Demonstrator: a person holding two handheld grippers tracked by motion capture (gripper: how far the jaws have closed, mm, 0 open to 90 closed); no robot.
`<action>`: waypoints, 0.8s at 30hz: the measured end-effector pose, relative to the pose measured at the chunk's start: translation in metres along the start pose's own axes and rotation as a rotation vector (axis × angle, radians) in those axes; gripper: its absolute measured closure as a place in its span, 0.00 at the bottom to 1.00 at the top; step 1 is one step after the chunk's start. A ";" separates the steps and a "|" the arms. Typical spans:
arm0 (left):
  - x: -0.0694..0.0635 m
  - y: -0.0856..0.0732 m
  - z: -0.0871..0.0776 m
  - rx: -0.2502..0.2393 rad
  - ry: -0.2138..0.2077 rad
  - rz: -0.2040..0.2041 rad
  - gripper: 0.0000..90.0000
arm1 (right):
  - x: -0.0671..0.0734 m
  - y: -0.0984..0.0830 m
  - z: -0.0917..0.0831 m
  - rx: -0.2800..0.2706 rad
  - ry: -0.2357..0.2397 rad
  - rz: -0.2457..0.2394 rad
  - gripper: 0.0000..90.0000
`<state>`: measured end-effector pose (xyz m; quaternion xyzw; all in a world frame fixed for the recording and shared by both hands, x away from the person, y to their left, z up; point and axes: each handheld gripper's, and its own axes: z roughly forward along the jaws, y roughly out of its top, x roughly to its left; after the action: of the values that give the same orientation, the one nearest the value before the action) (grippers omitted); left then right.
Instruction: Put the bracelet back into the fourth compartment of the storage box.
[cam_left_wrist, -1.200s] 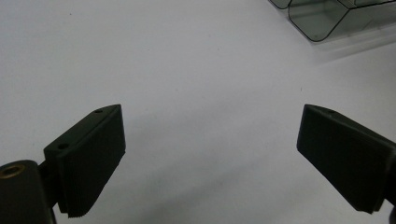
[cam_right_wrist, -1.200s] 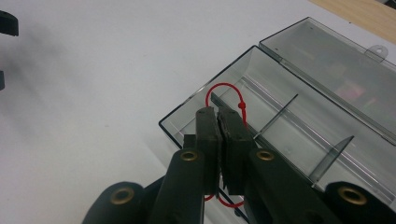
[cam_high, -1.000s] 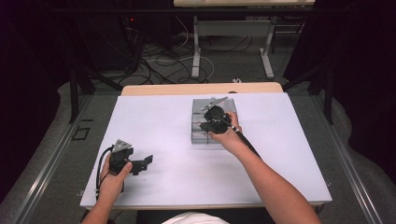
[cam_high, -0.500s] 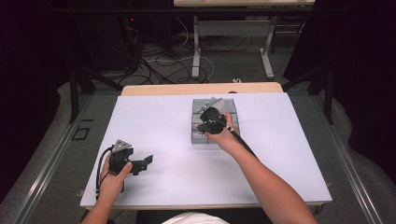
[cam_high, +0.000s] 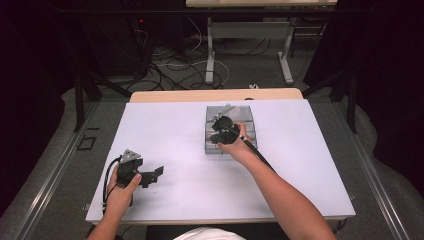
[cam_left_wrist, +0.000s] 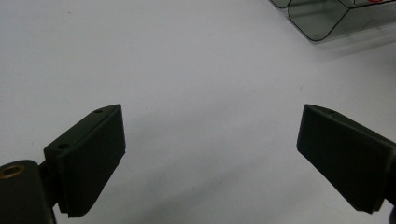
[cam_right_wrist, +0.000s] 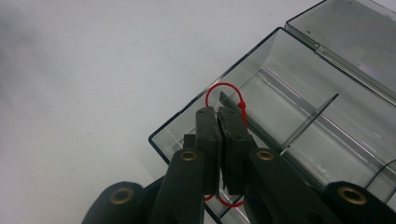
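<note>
My right gripper (cam_right_wrist: 217, 111) is shut on a thin red loop (cam_right_wrist: 223, 88), which sticks out past the fingertips and hangs below them. It hovers over the near corner compartment of a clear plastic divided box (cam_right_wrist: 299, 74) whose lid lies open. In the high view the right gripper (cam_high: 220, 131) is above the left side of the box (cam_high: 245, 114) at the table's middle back. My left gripper (cam_high: 159, 172) rests at the front left, and in its own view the left gripper (cam_left_wrist: 210, 154) stands open over bare white tabletop.
The white table top (cam_high: 175, 130) spreads wide around the box. A corner of the clear box (cam_left_wrist: 317, 18) shows far off in the left gripper view. Cables and table legs lie on the floor beyond the back edge.
The right gripper has shifted a little left and down over the box. The left hand has stayed put.
</note>
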<state>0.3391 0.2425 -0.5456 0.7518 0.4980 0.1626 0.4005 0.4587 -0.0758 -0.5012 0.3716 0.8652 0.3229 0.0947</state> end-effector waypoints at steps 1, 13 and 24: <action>0.000 0.000 0.000 0.003 0.000 0.004 0.09 | -0.002 0.000 0.001 -0.006 0.007 -0.023 0.98; 0.000 0.000 0.000 -0.001 0.000 0.002 0.09 | -0.004 -0.002 0.011 0.028 -0.007 0.010 0.98; 0.001 0.000 -0.001 -0.002 -0.001 0.002 0.09 | -0.004 -0.004 0.023 -0.035 0.006 0.021 0.98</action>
<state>0.3390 0.2434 -0.5454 0.7519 0.4970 0.1628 0.4014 0.4682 -0.0694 -0.5217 0.3780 0.8557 0.3402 0.0955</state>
